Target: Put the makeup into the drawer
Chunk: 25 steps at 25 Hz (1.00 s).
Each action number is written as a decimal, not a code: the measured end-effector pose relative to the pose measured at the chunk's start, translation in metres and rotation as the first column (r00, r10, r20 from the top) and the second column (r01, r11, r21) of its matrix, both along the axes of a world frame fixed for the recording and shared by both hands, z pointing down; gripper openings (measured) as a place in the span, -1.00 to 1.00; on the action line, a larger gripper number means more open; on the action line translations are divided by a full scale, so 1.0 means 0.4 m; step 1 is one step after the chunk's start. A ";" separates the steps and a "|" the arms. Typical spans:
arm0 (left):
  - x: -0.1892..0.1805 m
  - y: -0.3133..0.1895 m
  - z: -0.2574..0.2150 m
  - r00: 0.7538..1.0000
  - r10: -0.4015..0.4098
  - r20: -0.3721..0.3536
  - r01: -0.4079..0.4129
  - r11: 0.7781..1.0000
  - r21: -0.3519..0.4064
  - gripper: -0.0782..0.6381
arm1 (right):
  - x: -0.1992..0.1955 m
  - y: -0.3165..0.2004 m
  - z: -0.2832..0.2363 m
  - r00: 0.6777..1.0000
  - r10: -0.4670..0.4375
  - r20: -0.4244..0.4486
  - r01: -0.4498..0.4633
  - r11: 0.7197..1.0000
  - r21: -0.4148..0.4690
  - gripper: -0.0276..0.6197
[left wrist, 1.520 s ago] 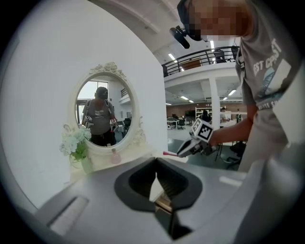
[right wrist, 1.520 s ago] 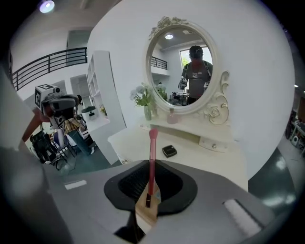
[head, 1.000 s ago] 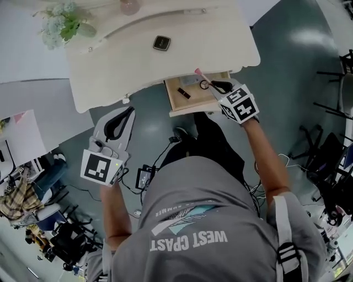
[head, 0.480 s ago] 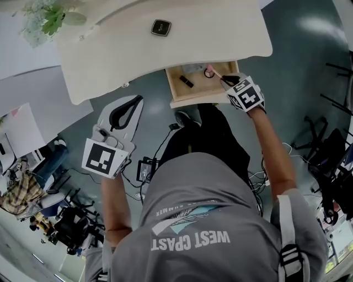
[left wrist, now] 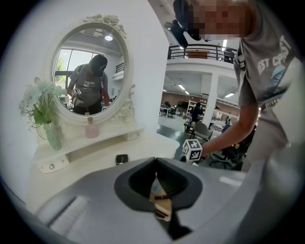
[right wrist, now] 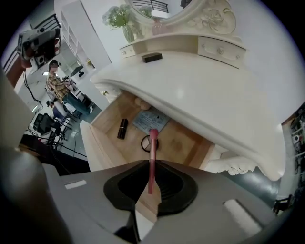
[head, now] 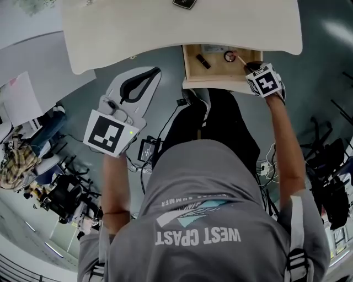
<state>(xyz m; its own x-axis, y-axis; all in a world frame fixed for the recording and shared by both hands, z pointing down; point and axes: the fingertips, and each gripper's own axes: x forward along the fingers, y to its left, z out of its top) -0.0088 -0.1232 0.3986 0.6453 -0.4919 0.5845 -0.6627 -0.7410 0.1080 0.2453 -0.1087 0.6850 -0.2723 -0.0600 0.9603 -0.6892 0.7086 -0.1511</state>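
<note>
While the drawer (head: 188, 63) under the white bench (head: 165, 27) stands pulled out, the right claw (head: 249, 66) hangs just above it and points steeply down. Its 2 jaws are pressed tight on a thin pink makeup stick (right wrist: 152, 157). They grip it near 1 end, so the other end pokes out in front toward the wooden floor of the drawer. I think it is held this way so the stick can go in tip first and not bump the edge of the bench above. The stick is not lying in the drawer yet. It is in the air over it, so this part of the job looks nearly done but not finished. Inside the drawer lie a dark lipstick (head: 203, 61), a small round thing (head: 230, 56) and a pale card (right wrist: 151, 121), and the tip of the stick is near the round thing. 1 more piece, a small dark compact (head: 185, 3), sits on top of the bench, well apart from both claws. The left claw (head: 154, 72) has its jaws together with nothing in them. It hangs off to the side, away from the drawer, likely so that it is out of the way. Letting go from too high could make the stick bounce or roll.
</note>
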 end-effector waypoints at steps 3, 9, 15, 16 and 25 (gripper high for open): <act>-0.005 -0.006 0.008 1.000 -0.010 -0.004 0.010 1.000 -0.013 -0.77 | 0.005 -0.003 0.015 0.999 -0.022 -0.033 0.021 1.000 -0.021 -0.77; -0.007 -0.013 0.004 1.000 -0.028 -0.012 0.028 1.000 -0.012 -0.77 | 0.031 0.010 0.049 0.994 -0.063 -0.089 0.056 0.995 -0.081 -0.77; -0.013 -0.011 0.005 0.999 -0.043 -0.012 0.043 0.999 -0.006 -0.77 | 0.043 0.017 0.081 0.994 -0.053 -0.098 0.041 0.992 -0.122 -0.77; -0.014 -0.008 0.000 0.999 -0.045 -0.013 0.045 0.999 -0.003 -0.77 | 0.041 0.019 0.081 0.995 -0.047 -0.093 0.035 0.991 -0.127 -0.77; -0.048 0.008 -0.037 0.997 -0.070 -0.009 0.070 0.997 0.044 -0.77 | 0.012 0.012 0.082 0.996 -0.028 -0.083 0.017 0.992 -0.124 -0.54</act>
<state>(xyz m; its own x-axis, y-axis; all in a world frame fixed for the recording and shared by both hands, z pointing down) -0.0278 -0.1202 0.3840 0.6127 -0.5617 0.5560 -0.7126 -0.6968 0.0813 0.2501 -0.1040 0.7179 -0.1894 0.0657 0.9797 -0.6874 0.7036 -0.1801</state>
